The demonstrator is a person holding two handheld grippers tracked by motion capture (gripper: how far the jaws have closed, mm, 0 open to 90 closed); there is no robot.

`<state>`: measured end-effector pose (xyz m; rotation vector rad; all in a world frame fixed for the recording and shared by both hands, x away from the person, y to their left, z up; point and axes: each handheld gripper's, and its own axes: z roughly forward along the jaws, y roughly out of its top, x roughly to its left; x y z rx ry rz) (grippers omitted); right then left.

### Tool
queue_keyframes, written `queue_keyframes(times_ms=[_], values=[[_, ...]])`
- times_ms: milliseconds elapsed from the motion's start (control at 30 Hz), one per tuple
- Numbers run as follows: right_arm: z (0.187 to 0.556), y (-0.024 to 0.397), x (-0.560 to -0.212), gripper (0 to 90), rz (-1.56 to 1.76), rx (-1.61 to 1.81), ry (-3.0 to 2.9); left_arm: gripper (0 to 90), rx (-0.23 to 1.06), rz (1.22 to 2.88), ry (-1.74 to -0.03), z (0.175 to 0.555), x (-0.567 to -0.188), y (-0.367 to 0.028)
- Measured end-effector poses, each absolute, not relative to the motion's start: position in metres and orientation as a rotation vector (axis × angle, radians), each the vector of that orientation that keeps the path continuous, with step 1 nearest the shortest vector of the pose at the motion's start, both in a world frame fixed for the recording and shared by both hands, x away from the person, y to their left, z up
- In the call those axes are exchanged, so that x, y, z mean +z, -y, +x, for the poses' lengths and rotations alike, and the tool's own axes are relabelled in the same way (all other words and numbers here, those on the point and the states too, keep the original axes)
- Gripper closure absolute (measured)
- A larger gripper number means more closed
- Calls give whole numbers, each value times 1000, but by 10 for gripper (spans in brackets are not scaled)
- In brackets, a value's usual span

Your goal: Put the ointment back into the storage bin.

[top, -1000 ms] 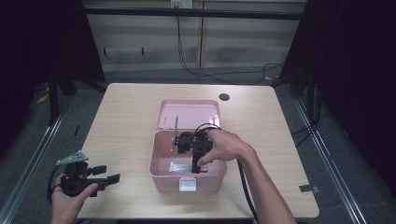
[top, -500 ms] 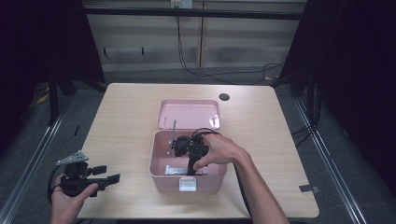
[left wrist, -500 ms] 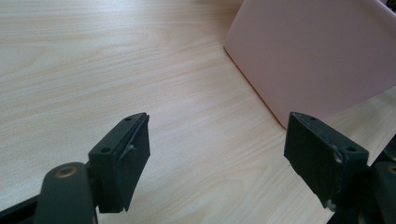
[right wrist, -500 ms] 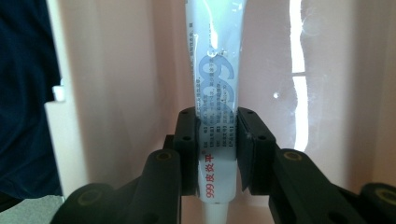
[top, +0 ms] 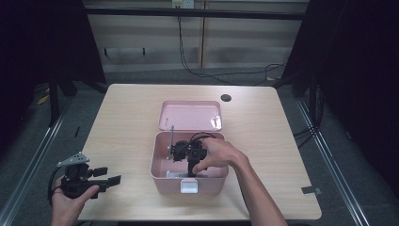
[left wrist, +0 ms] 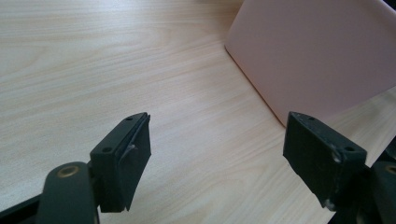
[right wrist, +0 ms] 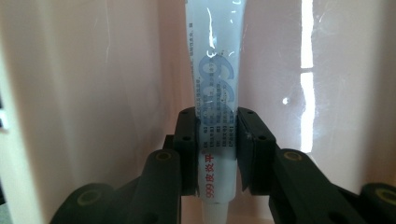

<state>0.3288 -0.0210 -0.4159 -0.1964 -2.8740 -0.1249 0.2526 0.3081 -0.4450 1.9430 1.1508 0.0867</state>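
The right tool (top: 190,173) is down inside the pink storage box (top: 162,181), and its jaws are pinched on a white ointment tube (right wrist: 215,116). In the right gripper view the tube runs straight along the tool's own line, its long axis pointing away from the camera toward the box floor, printed body between the pads and the neck end poking back past them. The pink walls close in on both sides, so the tube hangs inside the box, low by the look of it; I can't tell whether its far end touches the bottom. In my judgement the coming move turns on that axis: let go with the tube pointing down and it will tip over against a wall or flat onto the floor.

The left tool (top: 101,178) hangs off the worktop's (top: 282,141) near left corner, jaws spread wide with nothing between them, the box wall just ahead of it in its own view. The right hand is plainly the nearer one.

The lid (top: 190,115) lies open behind the box, a thin metal rod (top: 171,136) stands at the left inner wall, and the pale wood worktop sits in a dim room with cables along the back.
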Motion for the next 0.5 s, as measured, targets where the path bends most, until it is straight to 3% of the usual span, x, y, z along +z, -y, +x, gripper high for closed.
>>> queue_keyframes(times_ms=[500], values=[[330,24,-426,711,-208,-109,2863,233,91,1954,-1158,253,-445,-308]])
